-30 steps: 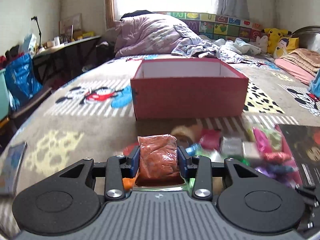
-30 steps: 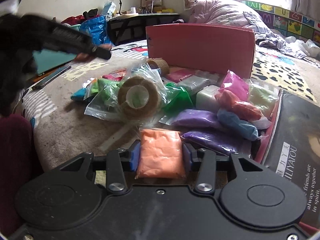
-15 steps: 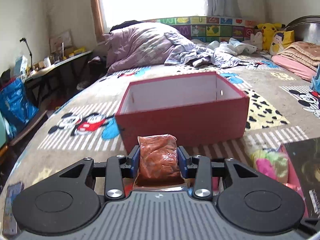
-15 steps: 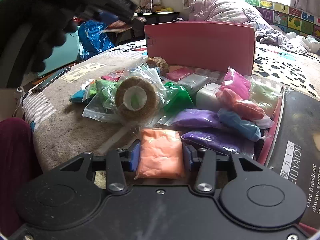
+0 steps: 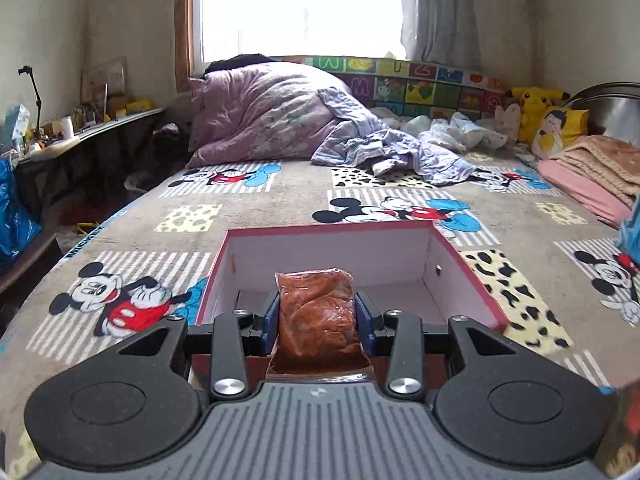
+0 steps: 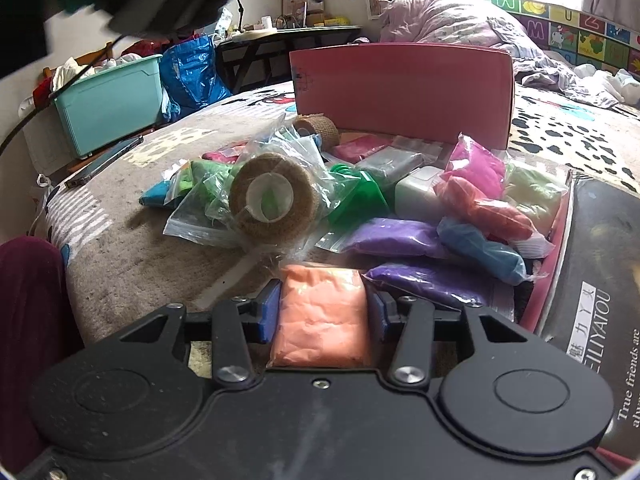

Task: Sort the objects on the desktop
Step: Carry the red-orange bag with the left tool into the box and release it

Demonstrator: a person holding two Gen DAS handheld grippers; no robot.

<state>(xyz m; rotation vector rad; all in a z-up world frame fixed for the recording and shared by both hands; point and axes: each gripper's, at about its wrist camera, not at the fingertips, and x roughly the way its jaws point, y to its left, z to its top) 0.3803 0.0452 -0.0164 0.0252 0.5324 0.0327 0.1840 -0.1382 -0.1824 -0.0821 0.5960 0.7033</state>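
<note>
1. Barely begun, by the look of it: red cardboard box (image 5: pixel 476 280) shows a bare white floor wherever visible, with nothing dropped in yet; near part of the floor hidden behind the left tool.
2. Still heaped on the bed blanket (image 6: pixel 132 264), in the right wrist view: burlap ribbon roll in a clear bag (image 6: pixel 272 204) at 12 o'clock from the right tool, a smaller burlap roll (image 6: pixel 318 130) beyond it, green clay bag (image 6: pixel 360 200), white block (image 6: pixel 416 198), pink clay bag (image 6: pixel 478 166), red clay bag (image 6: pixel 486 210), blue clay bag (image 6: pixel 480 248) and 2 purple clay bags (image 6: pixel 396 236) between 12 and 2 o'clock.
3. Black book or box lid with white lettering (image 6: pixel 600 280) at 3 o'clock, touching the pile; phone (image 6: pixel 104 162) lying apart at 10 o'clock.
4. Left tool (image 5: pixel 316 316): pads drawn in and clamped on a rust-brown clay bag (image 5: pixel 316 312), squeezed from both sides, poised just above the near rim of the box, with the open cavity at 12 o'clock. Probably 1 release away from the first deposit.
5. Right tool (image 6: pixel 322 316): likewise pinched tight on a peach-orange clay bag (image 6: pixel 322 316), low by the near edge of the pile, the box's pink-red wall well beyond at 12 o'clock. Resting on the blanket or just lifted: cannot tell.
6. Left to do, judged from this: both held bags plus the whole heap.
</note>
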